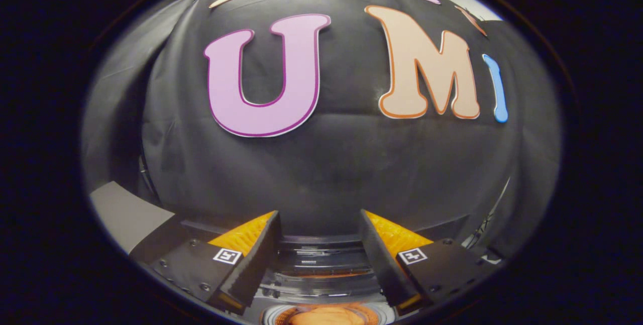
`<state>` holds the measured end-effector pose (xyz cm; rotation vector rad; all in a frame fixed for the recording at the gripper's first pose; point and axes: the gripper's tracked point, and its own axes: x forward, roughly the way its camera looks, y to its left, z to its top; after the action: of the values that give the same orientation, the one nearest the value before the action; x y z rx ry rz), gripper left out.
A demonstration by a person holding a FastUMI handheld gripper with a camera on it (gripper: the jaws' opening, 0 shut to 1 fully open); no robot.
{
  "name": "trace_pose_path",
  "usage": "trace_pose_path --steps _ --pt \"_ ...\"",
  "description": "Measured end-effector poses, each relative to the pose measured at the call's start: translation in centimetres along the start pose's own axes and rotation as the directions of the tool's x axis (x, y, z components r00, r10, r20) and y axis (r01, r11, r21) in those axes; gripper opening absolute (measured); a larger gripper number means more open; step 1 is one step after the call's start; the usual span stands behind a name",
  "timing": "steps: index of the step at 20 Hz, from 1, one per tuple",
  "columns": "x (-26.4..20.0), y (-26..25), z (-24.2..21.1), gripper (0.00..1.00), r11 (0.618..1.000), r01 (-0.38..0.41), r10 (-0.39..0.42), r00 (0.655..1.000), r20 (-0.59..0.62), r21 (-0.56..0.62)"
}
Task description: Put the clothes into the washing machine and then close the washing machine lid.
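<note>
From the gripper view, the gripper (319, 224) has its fingers spread wide with nothing held between them. Below and between them sits the washing machine (321, 264), with orange clothes (329, 315) at its opening — likely already loaded. Closing the lid probably comes next — it cannot be made out here.

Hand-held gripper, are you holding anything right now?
No, nothing. The hand-held gripper has its fingers open and apart, with only empty space between them, above the washing machine.
</note>
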<state>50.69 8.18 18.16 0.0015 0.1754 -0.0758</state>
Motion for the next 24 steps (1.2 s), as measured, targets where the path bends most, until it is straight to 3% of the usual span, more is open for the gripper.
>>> trace_pose_path --steps 9,16,24 --pt "-7.0 -0.2 -1.7 0.97 0.999 -0.043 0.043 0.998 0.035 -0.008" --pt "-12.8 -0.3 -5.4 0.97 0.997 -0.071 0.070 0.997 -0.039 -0.018" --pt "-16.1 -1.8 -6.6 0.97 0.998 -0.069 0.069 0.997 -0.042 0.007"
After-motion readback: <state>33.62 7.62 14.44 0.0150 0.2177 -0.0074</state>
